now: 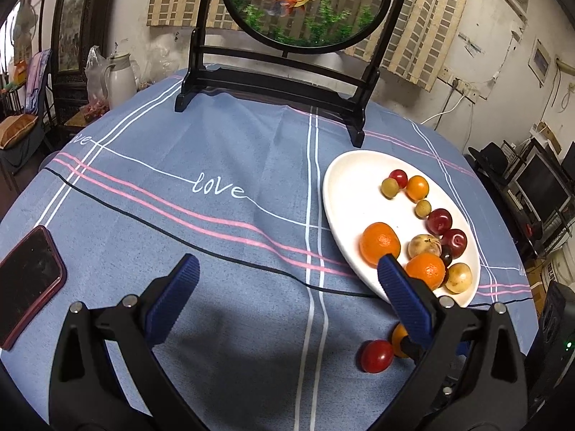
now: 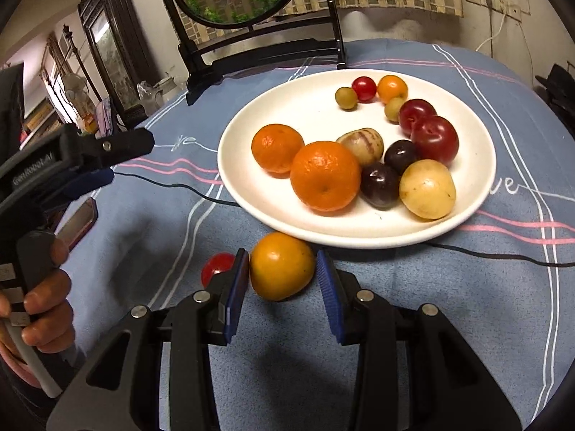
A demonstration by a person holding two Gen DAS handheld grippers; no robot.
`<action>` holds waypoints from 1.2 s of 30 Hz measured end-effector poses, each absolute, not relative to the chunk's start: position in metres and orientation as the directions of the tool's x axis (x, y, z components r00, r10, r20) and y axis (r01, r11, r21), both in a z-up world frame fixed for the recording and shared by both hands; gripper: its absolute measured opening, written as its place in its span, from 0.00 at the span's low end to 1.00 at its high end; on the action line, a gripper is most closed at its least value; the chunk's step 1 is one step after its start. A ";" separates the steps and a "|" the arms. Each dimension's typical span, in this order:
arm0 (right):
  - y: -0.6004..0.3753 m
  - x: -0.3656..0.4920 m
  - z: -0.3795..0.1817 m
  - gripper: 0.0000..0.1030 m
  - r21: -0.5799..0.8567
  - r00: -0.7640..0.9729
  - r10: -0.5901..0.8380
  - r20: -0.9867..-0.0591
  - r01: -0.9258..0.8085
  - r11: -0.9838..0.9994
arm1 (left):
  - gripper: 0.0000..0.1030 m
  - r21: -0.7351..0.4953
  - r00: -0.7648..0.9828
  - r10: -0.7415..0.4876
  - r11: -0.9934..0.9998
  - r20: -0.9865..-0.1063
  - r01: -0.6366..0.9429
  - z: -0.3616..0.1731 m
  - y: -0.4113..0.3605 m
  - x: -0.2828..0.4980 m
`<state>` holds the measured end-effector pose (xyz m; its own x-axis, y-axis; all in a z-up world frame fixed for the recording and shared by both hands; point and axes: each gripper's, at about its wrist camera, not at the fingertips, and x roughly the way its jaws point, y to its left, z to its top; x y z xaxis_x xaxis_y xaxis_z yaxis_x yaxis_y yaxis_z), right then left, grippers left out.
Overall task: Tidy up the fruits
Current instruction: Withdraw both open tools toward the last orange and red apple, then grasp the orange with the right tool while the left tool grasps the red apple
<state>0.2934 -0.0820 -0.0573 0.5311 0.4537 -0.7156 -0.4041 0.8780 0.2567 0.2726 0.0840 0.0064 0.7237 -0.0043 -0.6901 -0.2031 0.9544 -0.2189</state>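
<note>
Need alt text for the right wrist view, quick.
The right hand-held gripper brackets a yellow-orange fruit on the blue tablecloth, just short of a white plate of mixed fruit. A small red fruit lies left.

Both grippers have a black plastic frame with triangular cut-outs and round silver screws at the joints. The left gripper [image 1: 287, 280] and the right gripper [image 2: 282, 280] carry blue ribbed pads [image 2: 237, 296]. White lettering marks the left gripper's side.
</note>
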 end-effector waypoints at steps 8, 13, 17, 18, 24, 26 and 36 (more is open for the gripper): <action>-0.079 0.301 -0.067 0.38 0.280 0.498 0.463 -0.733 -0.399 0.873 | 0.98 -0.191 0.712 0.014 0.959 -0.702 -0.207 0.003 0.082 0.276; -0.081 0.298 -0.064 0.38 0.272 0.511 0.466 -0.722 -0.409 0.871 | 0.98 -0.181 0.712 0.021 0.961 -0.702 -0.208 0.003 0.082 0.276; -0.088 0.295 -0.060 0.38 0.342 0.475 0.523 -0.707 -0.418 0.842 | 0.98 -0.179 0.711 0.027 0.960 -0.703 -0.213 0.003 0.083 0.276; -0.091 0.293 -0.057 0.38 0.358 0.474 0.539 -0.697 -0.421 0.833 | 0.98 -0.180 0.710 0.027 0.960 -0.703 -0.214 0.003 0.083 0.276; -0.118 0.275 -0.026 0.38 0.414 0.554 0.605 -0.572 -0.442 0.796 | 0.98 -0.159 0.704 0.020 0.969 -0.710 -0.187 0.002 0.078 0.275; -0.130 0.273 -0.017 0.38 0.387 0.624 0.563 -0.541 -0.410 0.826 | 0.98 -0.151 0.692 -0.039 0.983 -0.721 -0.103 0.000 0.068 0.275; -0.142 0.282 -0.022 0.38 0.358 0.673 0.478 -0.565 -0.322 0.877 | 0.46 -0.100 0.564 -0.262 0.948 -0.783 0.301 -0.021 -0.003 0.257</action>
